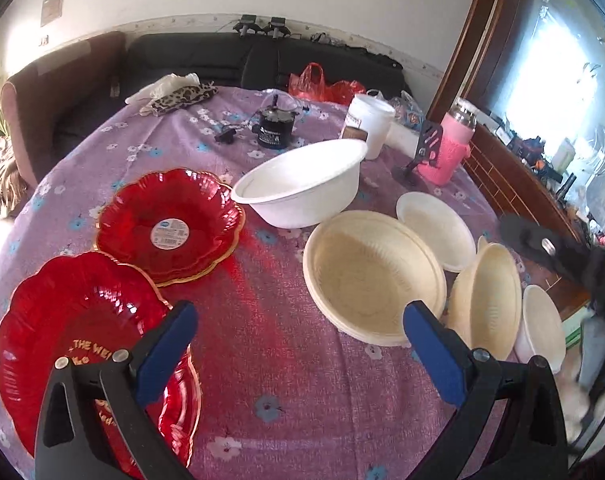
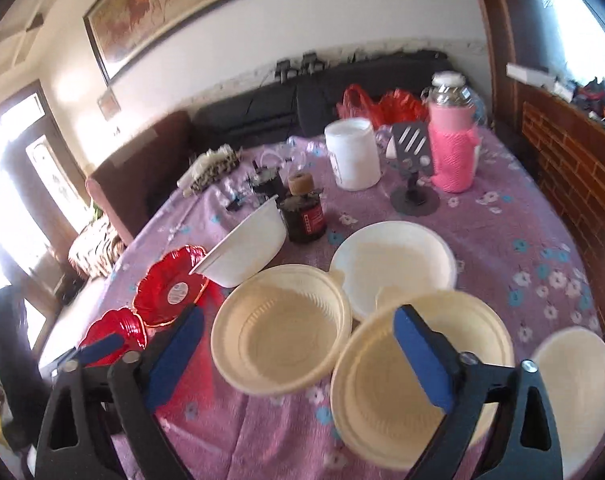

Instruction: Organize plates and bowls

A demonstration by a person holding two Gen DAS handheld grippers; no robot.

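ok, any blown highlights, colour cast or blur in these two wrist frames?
Left wrist: the window at right is blown out, sun through the red plates throws a red cast on the tablecloth, and the right edge is smeared. Right wrist: the doorway at left is overexposed, with strong fisheye bending at the rim.
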